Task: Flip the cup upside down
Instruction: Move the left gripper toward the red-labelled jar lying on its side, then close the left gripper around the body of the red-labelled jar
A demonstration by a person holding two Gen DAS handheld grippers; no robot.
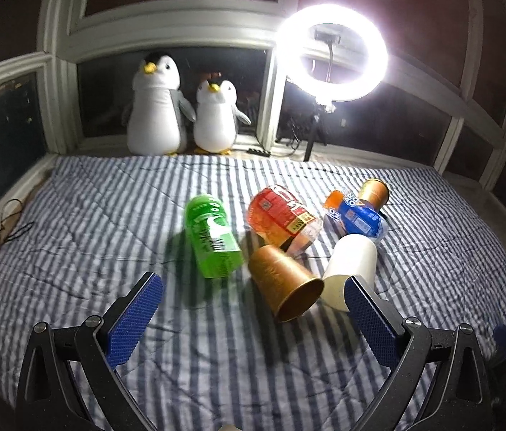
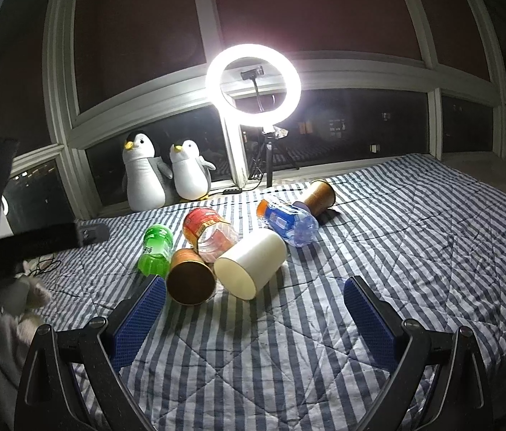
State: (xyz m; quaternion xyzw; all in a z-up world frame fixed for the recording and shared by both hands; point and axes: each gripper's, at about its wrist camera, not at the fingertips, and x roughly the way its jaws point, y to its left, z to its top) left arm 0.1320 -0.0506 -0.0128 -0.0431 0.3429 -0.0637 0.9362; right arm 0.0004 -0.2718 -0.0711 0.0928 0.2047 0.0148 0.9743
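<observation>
Left tongs (image 1: 253, 309) and right tongs (image 2: 254, 310), each spread wide and pinching nothing, above the near part of a bed (image 1: 217, 359) covered in a blue-and-white striped quilt. Toward the middle of the bed, a cluster of fallen containers: a white cup (image 2: 251, 264) on its side, open mouth toward the near edge; touching it on the left, a brown cup (image 2: 191, 274) also on its side, mouth toward the near edge. Behind the two cups, a red-labelled bottle (image 2: 209, 231); to its left, a green bottle (image 2: 156, 246); toward the far right, a blue-labelled bottle (image 2: 287, 224) with a second brown cup (image 2: 321, 195) just behind it, likewise toppled. In the left wrist view the white cup (image 1: 351, 267) lies partly behind the right finger of the left tongs. Beyond the far edge of the bed, two plush penguins (image 1: 181, 107) on the window ledge and a lit ring light (image 1: 332, 54) on a stand.
</observation>
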